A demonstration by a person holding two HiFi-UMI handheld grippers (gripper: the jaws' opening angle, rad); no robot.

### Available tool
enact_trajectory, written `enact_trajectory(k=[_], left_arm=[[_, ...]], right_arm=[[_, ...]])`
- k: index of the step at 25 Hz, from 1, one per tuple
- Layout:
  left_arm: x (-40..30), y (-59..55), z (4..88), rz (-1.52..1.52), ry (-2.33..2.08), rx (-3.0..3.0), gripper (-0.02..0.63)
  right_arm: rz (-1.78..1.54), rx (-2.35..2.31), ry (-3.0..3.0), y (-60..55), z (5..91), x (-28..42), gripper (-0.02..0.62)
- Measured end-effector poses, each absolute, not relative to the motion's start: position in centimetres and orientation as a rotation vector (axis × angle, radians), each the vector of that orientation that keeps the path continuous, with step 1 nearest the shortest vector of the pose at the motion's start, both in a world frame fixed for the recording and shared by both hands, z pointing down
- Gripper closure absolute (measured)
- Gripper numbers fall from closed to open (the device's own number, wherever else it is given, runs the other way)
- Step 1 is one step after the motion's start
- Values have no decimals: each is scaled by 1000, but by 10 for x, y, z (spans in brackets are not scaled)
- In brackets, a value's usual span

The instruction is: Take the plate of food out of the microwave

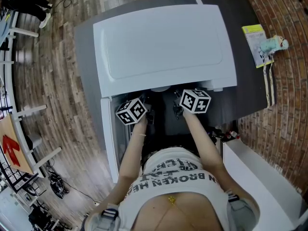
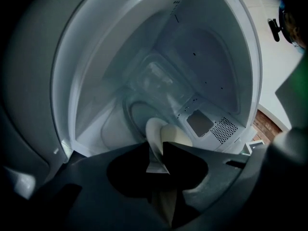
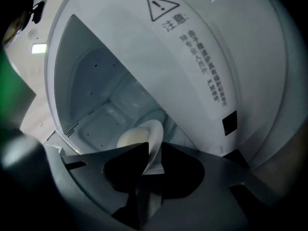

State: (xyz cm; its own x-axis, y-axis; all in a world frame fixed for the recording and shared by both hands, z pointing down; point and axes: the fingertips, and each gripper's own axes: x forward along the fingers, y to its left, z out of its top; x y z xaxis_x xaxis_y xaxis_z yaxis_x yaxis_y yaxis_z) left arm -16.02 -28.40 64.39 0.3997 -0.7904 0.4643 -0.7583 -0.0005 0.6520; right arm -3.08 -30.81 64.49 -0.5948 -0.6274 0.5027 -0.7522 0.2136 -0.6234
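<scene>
White microwave (image 1: 163, 42), door open, stands on a grey table (image 1: 250, 95). Plate (image 2: 155, 131) sits at the cavity mouth, bearing pale food (image 2: 177, 137). Left gripper (image 2: 156, 154) and right gripper (image 3: 150, 155) each pinch the plate's rim, on opposite sides.

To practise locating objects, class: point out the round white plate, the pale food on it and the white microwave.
round white plate (image 2: 153, 131): left gripper view, upturned rim.
pale rounded food (image 2: 177, 136): left gripper view, its top.
white box-shaped microwave (image 1: 163, 42): head view, top panel.
</scene>
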Motion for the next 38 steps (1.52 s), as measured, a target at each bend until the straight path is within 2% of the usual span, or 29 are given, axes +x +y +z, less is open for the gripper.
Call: enact_trajectory(k=[38], left_arm=[[-145,-255,628,1,-1380,1796,514]], right_arm=[[1183,1318,-2322,-280,630,-18,508]])
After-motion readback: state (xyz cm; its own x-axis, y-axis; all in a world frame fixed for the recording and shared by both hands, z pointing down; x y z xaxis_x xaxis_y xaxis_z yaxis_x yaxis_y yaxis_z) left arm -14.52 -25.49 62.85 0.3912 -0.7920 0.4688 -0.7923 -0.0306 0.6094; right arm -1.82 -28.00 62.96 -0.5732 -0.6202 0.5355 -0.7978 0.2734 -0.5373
